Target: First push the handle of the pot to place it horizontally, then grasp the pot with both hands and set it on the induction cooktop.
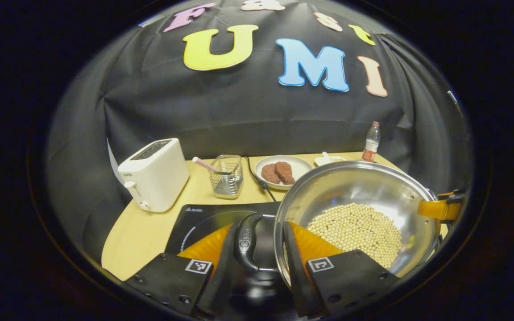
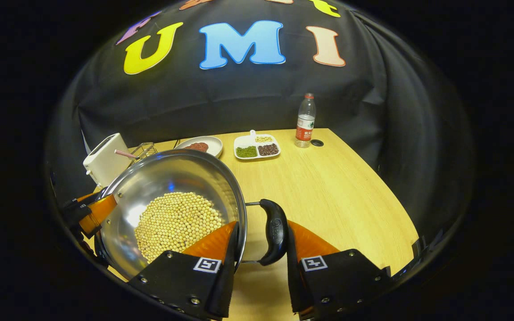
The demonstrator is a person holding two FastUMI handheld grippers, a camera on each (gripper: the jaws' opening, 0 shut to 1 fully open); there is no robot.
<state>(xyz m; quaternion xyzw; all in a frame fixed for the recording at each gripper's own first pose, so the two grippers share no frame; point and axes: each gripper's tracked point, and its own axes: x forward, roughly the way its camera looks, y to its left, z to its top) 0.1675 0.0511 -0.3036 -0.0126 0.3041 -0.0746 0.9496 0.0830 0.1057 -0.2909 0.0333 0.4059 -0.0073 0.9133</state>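
- Left gripper view: left claw (image 1: pixel 263 249) sat at bottom centre, fingers straddling the pot's (image 1: pixel 364 187) black side handle (image 1: pixel 249 240); seemed clamped on it, tho contact on both sides wasn't fully clear.
- Pot filled centre-right of frame, tilted, rim up over the induction cooktop (image 1: pixel 203 218) at lower left-centre. Looked lifted, not yet set down.
- Right gripper view: right claw (image 2: pixel 261 243) at bottom centre, fingers either side of the opposite handle (image 2: pixel 275 232); looked gripped likewise. Pot bowl lay left of claw, wooden surface (image 2: pixel 341 187) to the right.
- Handling, my read: steel pot w/ a layer of soybeans (image 2: pixel 176 223) = fairly heavy, stiff, slick walls. Handles swing on wire loops, so pot can rock; beans roll and shift weight.
- Best hold: both handles, mid-grip, kept level.
- Other claw showed at far right of left gripper view (image 1: pixel 440 207).
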